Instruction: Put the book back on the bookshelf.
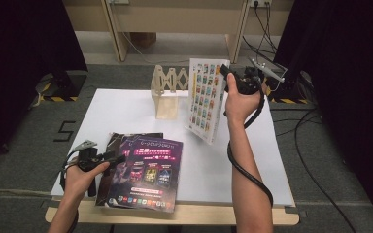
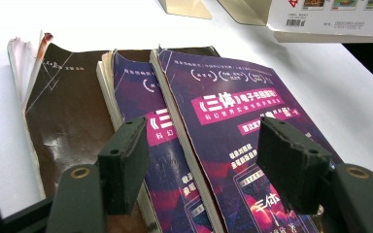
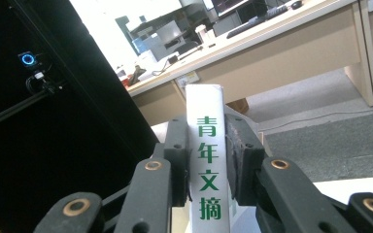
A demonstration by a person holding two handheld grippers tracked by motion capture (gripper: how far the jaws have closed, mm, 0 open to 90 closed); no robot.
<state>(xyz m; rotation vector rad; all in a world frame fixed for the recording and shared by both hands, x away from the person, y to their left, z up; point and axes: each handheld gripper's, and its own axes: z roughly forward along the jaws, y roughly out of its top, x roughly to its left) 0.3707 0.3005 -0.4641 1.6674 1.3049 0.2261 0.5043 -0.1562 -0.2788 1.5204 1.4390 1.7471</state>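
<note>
One book (image 1: 206,99) hung pinched in the right gripper (image 1: 229,76) near the wooden rack (image 1: 167,94), while three books (image 1: 141,170) lay on the desk (image 1: 233,160) beneath the left gripper's (image 1: 110,158) spread jaws.

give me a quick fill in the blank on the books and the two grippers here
1. The right gripper is shut on the ____ of the white magazine, held upright above the table.
2. The left gripper hovers with its jaws ____ over the purple books.
3. Behind the books, a ____ book rack stands on the table.
4. The characters on the magazine's spine are printed in ____.

Missing words: spine; open; wooden; green
</note>
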